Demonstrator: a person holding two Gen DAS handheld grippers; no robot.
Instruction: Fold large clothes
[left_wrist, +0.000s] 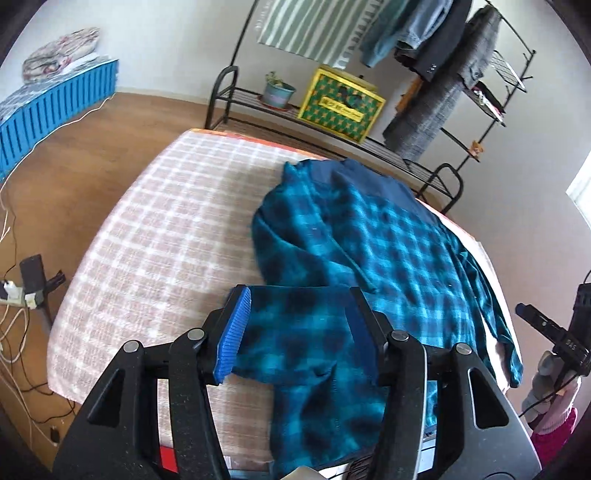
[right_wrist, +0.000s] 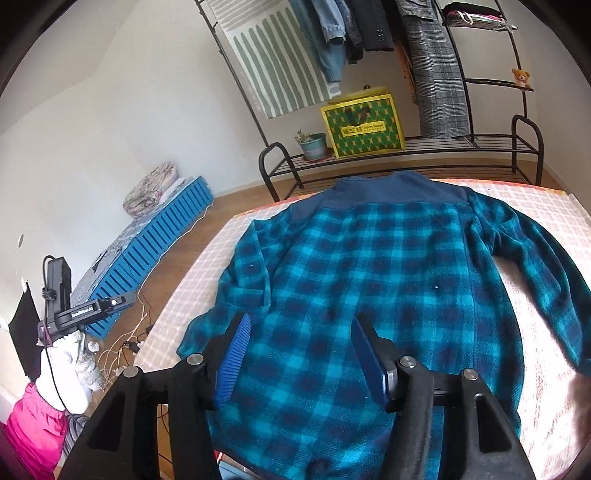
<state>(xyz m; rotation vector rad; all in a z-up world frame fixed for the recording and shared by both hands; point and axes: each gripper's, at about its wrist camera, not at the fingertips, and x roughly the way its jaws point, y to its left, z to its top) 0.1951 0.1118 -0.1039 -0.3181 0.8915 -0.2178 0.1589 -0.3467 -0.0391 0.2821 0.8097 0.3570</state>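
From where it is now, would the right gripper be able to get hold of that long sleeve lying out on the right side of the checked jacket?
Probably yes. The right gripper hangs open above the jacket, and the sleeve lies flat and uncovered on the bed, with nothing between them.

My left gripper (left_wrist: 299, 332), black jointed arms ending in ribbed blue pads, tilts downward with its jaws standing apart, nothing pinched between the pads. My right gripper (right_wrist: 301, 354), of the same black and blue build, also slants down with jaws parted. Each tool shows at the edge of the other's view, gripped in my white-gloved hand (right_wrist: 70, 369) with a pink sleeve (right_wrist: 33, 424).
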